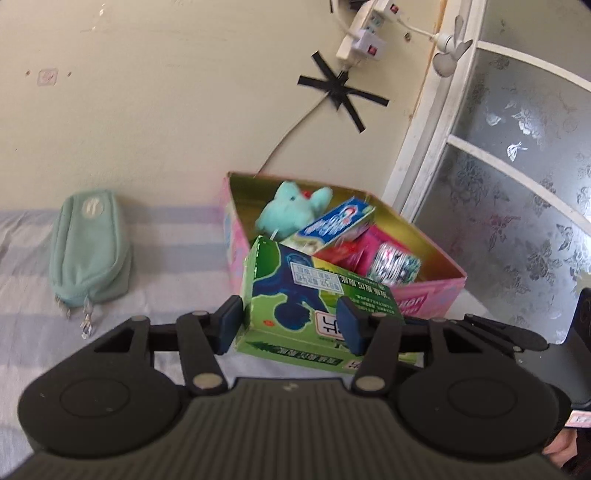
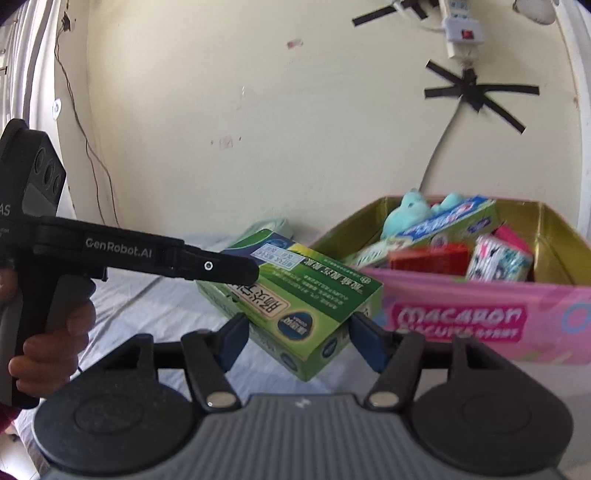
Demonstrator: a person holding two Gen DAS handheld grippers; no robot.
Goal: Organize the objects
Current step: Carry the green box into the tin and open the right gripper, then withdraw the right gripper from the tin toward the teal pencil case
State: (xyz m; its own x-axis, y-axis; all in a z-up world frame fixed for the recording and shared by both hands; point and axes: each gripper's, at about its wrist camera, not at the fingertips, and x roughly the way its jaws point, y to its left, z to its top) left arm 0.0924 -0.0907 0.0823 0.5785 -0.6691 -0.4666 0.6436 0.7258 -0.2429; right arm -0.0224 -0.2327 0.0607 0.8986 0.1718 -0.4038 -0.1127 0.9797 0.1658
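Note:
A green carton [image 1: 295,295] is held in the air just in front of the pink Macaron box [image 1: 424,299]. My left gripper [image 1: 290,325] is shut on the carton, pads on both sides. My right gripper [image 2: 299,332] has its pads at the carton's [image 2: 295,295] other end; whether they press it is unclear. The left gripper's arm [image 2: 147,254] crosses the right wrist view. The pink box [image 2: 480,317] holds a teal plush toy [image 1: 291,210], a blue toothpaste box [image 1: 336,221], a red pack [image 2: 428,258] and a patterned pack [image 1: 395,264].
A mint green pencil pouch [image 1: 90,251] lies on the striped bedsheet [image 1: 33,325] to the left. A wall with taped cable and a power strip [image 1: 364,29] stands behind. A frosted window [image 1: 517,166] is at the right.

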